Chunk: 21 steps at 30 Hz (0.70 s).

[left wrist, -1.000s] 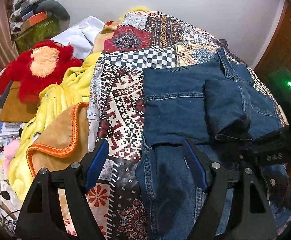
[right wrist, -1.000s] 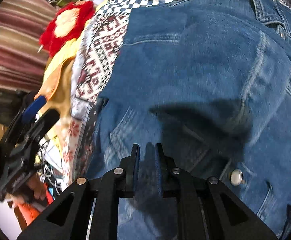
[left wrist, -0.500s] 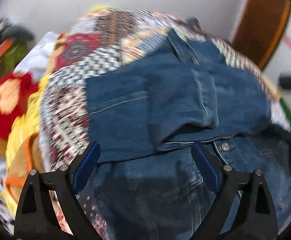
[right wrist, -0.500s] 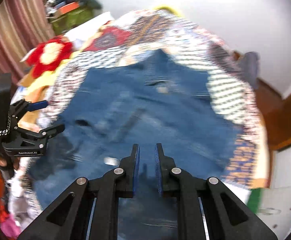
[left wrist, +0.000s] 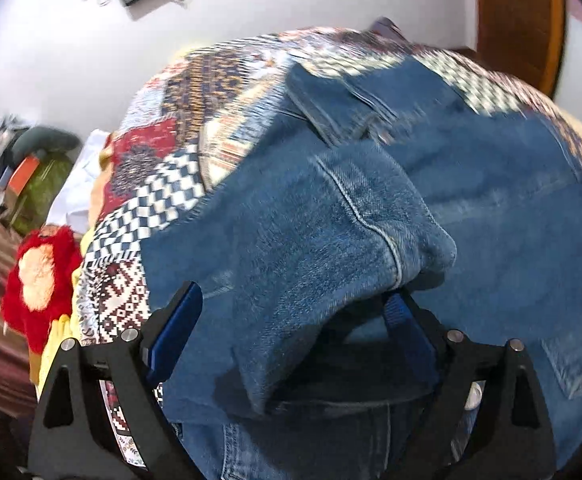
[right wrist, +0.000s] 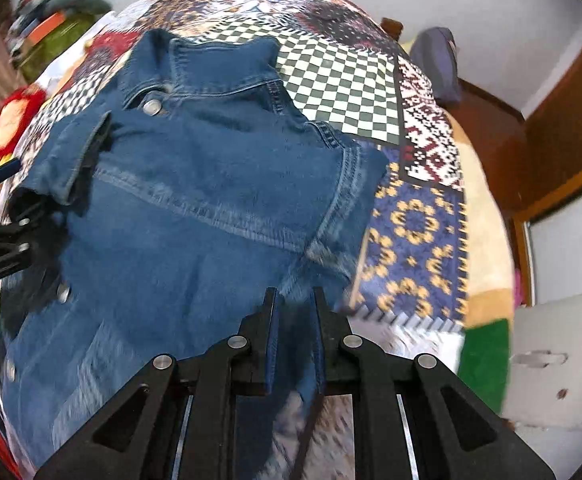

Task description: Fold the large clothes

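My left claw [left wrist: 291, 320] stands wide, with a folded sleeve [left wrist: 331, 240] of the denim jacket [right wrist: 195, 184] between its fingers, the pads not pressing. My right claw [right wrist: 295, 304] is pinched narrow on a denim edge. The jacket lies spread on the patchwork quilt [right wrist: 339, 76]

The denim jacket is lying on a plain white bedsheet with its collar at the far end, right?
Not quite. The denim jacket lies on a patterned patchwork bedspread, not a plain white sheet; its collar is at the far end. The right wrist view shows this.
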Available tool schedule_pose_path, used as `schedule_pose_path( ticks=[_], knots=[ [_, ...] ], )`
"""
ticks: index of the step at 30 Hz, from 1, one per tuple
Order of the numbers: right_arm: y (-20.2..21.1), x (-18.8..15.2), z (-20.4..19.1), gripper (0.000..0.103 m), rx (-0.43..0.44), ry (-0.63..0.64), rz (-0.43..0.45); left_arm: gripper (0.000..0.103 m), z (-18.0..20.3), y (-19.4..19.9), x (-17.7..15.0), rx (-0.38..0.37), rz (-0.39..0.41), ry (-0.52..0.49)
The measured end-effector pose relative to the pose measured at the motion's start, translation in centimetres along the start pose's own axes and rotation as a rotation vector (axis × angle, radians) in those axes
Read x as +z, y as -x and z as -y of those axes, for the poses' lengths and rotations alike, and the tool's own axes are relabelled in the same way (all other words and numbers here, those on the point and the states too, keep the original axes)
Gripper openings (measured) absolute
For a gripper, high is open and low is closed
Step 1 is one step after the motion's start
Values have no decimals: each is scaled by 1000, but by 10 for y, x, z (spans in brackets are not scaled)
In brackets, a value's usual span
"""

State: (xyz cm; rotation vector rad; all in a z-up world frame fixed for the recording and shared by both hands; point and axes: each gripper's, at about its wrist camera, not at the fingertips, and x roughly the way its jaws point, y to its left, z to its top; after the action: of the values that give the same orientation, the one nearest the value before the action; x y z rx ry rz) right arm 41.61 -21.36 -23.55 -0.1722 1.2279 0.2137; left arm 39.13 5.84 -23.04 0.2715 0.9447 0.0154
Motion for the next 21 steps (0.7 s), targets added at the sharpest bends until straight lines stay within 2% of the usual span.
schedule_pose_path(
  ticks=[3, 5, 7, 9, 15, 16, 18, 19, 20, 21],
  knots=[
    [-15, 12, -2, 11, 26, -21, 17, 93, -21, 1, 3, 6, 4, 71],
    [-29, 17, -7, 11, -19, 4, -2, 93, -35, 1, 3, 24, 1, 99],
    [-48, 15, -12, 11, -27, 62, -34, 93, -49, -2, -2, 22, -10, 129],
    [-54, 8, -14, 11, -34, 85, -11, 93, -65, -8, -8, -3, -31, 176],
    [-48, -6, -30, 11, -162, 167, 28, 93, -103, -28, -38, 11, -105, 289],
    [-48, -8, -31, 13, -183, 172, 29, 93, -109, -29, -44, 4, -114, 308],
    [-45, -11, -26, 54, -294, 172, 52, 93, -117, -33, -55, -25, -131, 338],
    [-43, -13, -19, 94, -384, 156, 81, 93, -121, -34, -61, -37, -141, 345],
    [-40, -15, -7, 103, -408, 132, 115, 93, -122, -35, -64, -43, -148, 345],
    [-40, -15, 2, 103, -367, 106, 111, 93, -123, -35, -68, -43, -150, 341]
  ],
)
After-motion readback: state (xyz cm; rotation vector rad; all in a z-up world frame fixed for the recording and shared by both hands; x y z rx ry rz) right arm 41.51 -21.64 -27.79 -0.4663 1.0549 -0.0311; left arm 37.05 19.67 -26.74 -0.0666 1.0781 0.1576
